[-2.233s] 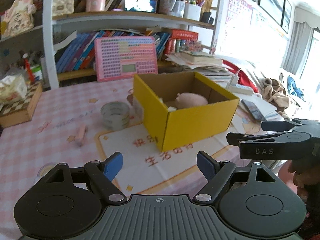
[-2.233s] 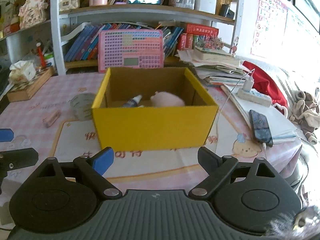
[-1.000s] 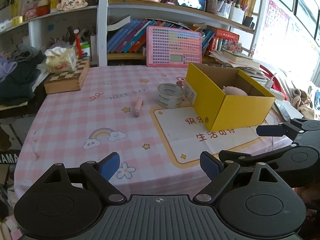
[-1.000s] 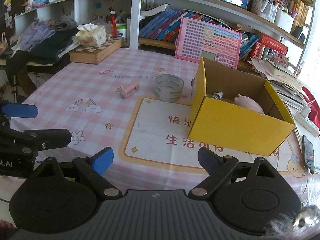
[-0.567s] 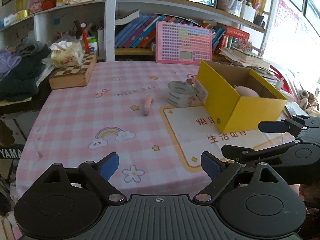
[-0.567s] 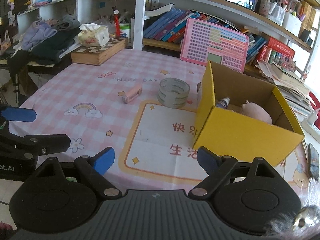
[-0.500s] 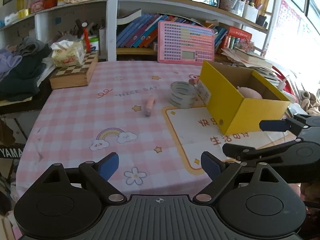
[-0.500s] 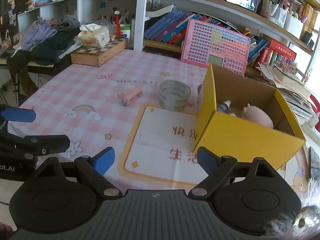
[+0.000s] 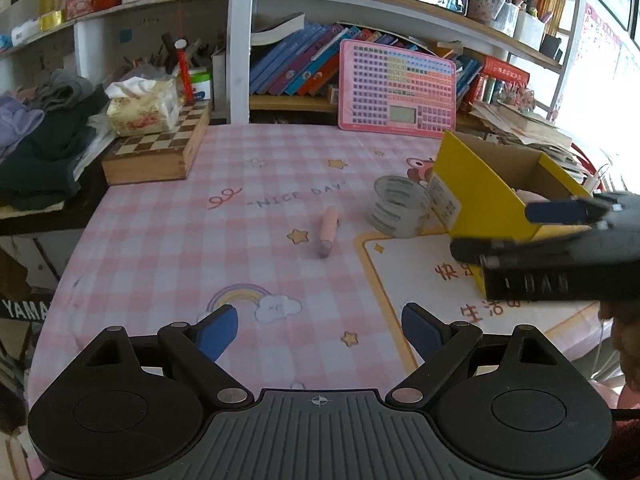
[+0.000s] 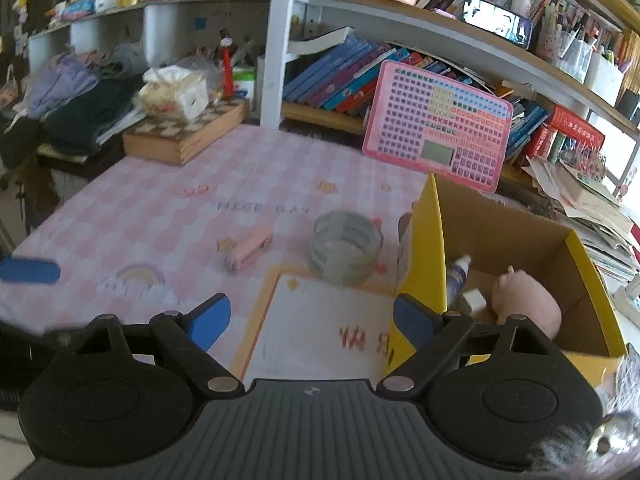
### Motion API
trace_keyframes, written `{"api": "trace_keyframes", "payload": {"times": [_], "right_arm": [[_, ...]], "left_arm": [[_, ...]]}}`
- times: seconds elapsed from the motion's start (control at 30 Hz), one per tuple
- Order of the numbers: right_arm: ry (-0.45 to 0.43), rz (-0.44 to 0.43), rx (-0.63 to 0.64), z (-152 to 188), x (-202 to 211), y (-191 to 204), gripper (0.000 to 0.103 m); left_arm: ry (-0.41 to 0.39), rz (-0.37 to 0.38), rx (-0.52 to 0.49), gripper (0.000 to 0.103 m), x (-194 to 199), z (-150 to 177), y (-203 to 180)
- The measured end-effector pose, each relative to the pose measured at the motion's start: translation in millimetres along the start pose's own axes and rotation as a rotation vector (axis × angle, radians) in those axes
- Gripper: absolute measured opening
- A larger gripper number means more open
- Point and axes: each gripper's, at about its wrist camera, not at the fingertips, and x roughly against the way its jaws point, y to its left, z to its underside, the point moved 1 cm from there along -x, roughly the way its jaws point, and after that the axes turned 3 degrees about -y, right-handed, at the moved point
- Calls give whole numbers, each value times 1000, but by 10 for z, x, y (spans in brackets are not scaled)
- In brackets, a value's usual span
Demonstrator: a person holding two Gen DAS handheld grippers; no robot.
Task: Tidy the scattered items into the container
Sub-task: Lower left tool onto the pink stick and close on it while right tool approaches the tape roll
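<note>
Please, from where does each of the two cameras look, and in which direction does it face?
Left wrist: sits behind the open left gripper, faces across the table toward the pink stick; right gripper intrudes at right.
Right wrist: sits behind the open right gripper, faces the yellow box.
Shared: tape roll, pink stick, box.

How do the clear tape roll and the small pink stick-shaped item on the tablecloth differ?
The clear tape roll is a wide hollow ring resting on its flat side; the small pink stick-shaped item is slim, solid-looking and lies on its side. The roll sits right beside the yellow cardboard box; the stick lies farther from it. The roll is see-through, the stick opaque. Both remain outside the box, ungripped.
</note>
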Motion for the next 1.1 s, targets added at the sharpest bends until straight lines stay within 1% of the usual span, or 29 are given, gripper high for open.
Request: {"api": "trace_keyframes", "payload": {"times": [0.17, 0.3, 0.43, 0.57, 0.6, 0.63, 0.67, 0.73, 0.8, 0.83, 1.03, 1.07, 1.1], "right_arm": [[-3, -11, -73, -235, -218, -53, 89], [-7, -31, -120, -359, -377, -74, 90], [-2, -39, -133, -451, -545, -84, 90], [36, -27, -135, -528, -760, -93, 92], [44, -24, -131, -547, -813, -93, 92], [52, -23, -124, -560, -859, -90, 92], [60, -17, -114, -575, -909, -89, 92], [84, -8, -96, -599, -1015, -97, 92], [108, 0, -94, -614, -1110, -120, 95], [127, 6, -98, -624, -1170, -141, 96], [229, 21, -186, -667, -1486, -291, 97], [244, 28, -195, -673, -1539, -305, 97], [258, 36, -201, -676, -1591, -317, 98]], "left_arm": [[8, -2, -28, 90, -216, -92, 10], [16, -1, -44, 89, -394, -154, 11], [15, 4, -56, 79, -550, -207, 1], [23, 2, -63, 79, -745, -262, -7], [24, 3, -65, 77, -799, -274, -9], [25, 4, -66, 73, -855, -286, -8], [25, 6, -67, 71, -901, -301, -9], [22, 9, -73, 62, -998, -328, -10], [15, 12, -77, 61, -1072, -362, -12], [13, 14, -79, 59, -1116, -385, -10], [31, 36, -92, 52, -1397, -484, -25], [37, 41, -93, 51, -1451, -491, -33], [44, 47, -94, 44, -1501, -495, -41]]}}
